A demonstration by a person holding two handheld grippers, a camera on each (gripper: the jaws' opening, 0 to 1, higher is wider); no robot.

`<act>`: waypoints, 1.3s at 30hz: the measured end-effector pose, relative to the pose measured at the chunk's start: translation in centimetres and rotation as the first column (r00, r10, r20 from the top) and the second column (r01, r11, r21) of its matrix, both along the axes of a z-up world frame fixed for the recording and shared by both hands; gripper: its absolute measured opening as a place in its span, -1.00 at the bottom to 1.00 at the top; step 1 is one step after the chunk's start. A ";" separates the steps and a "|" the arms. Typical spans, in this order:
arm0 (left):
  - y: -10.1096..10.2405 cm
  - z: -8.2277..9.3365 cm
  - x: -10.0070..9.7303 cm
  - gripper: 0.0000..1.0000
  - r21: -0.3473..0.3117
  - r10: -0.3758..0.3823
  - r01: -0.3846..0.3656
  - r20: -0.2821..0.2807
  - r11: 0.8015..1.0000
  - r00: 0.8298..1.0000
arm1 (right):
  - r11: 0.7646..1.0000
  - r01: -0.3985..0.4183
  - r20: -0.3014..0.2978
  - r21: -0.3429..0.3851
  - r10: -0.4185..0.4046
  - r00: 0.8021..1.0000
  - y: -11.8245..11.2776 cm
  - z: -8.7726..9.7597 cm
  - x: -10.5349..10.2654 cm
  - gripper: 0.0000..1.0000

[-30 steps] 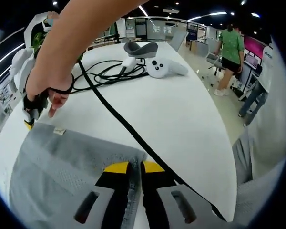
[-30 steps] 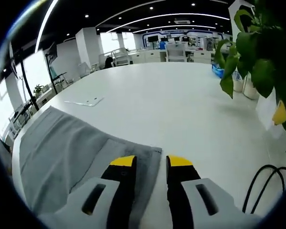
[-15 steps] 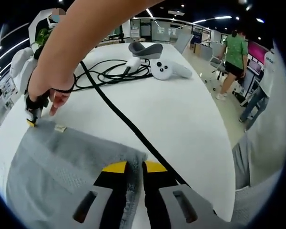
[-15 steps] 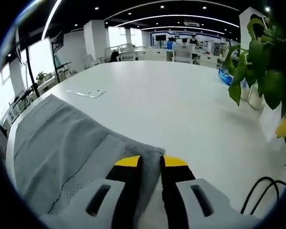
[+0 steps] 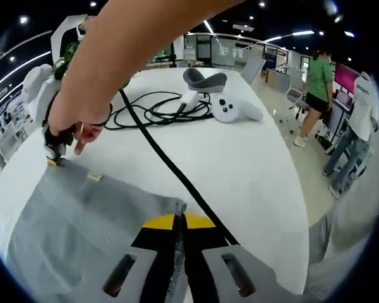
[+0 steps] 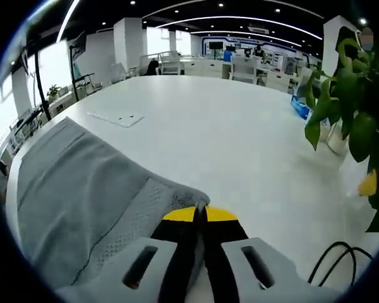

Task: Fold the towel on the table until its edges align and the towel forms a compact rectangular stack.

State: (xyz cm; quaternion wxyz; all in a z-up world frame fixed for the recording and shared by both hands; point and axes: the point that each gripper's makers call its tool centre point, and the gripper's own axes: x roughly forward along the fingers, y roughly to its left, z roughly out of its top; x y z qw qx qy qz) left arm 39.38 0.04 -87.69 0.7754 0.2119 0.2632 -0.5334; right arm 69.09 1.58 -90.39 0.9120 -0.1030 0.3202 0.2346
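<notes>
A grey towel (image 5: 76,221) lies flat on the white table (image 5: 240,158). In the left gripper view my left gripper (image 5: 177,221) is shut on the towel's near corner, cloth pinched between its yellow-tipped jaws. At the far left a person's hand holds my right gripper (image 5: 53,158) at the towel's other corner. In the right gripper view the grey towel (image 6: 76,189) spreads to the left, and my right gripper (image 6: 199,213) is shut on its corner.
A black cable (image 5: 164,164) runs from the lower right across the table to a coil. Behind it lie a white controller (image 5: 235,108) and a grey headset (image 5: 203,81). A green plant (image 6: 347,95) stands at the right. People stand beside the table (image 5: 319,82).
Both grippers have shut on the towel's corners; a second ago each stood open around the cloth. The corners now pucker up slightly.
</notes>
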 end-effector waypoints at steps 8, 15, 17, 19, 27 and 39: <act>2.3 4.9 0.8 -0.95 -0.107 0.056 -0.052 0.037 0.993 0.998 | 0.999 -0.004 0.017 -0.050 0.005 1.000 0.4 2.5 -1.2 -0.99; 3.1 7.6 0.7 -0.96 -0.207 0.109 -0.107 -0.002 0.972 0.994 | 0.989 -0.046 0.024 -0.139 0.049 0.998 -0.4 3.4 -1.5 -1.00; 2.7 8.3 0.3 -0.96 -0.229 0.108 -0.105 0.002 0.968 0.994 | 0.989 -0.040 0.029 -0.145 0.045 0.999 -0.9 3.9 -1.6 -1.00; 2.1 8.8 -0.1 -0.96 -0.241 0.096 -0.091 0.006 0.966 0.995 | 0.989 -0.036 0.032 -0.146 0.041 0.999 -1.3 4.5 -1.9 -1.00; 0.7 11.0 -0.8 -0.96 -0.311 0.092 -0.089 -0.004 0.946 0.996 | 0.984 -0.037 0.058 -0.175 0.048 0.997 -3.1 6.8 -2.1 -1.00; 1.4 13.0 -0.6 -0.96 -0.351 0.102 -0.087 0.024 0.932 0.994 | 0.991 0.026 0.079 -0.131 -0.015 0.997 -4.0 8.8 -2.3 -0.99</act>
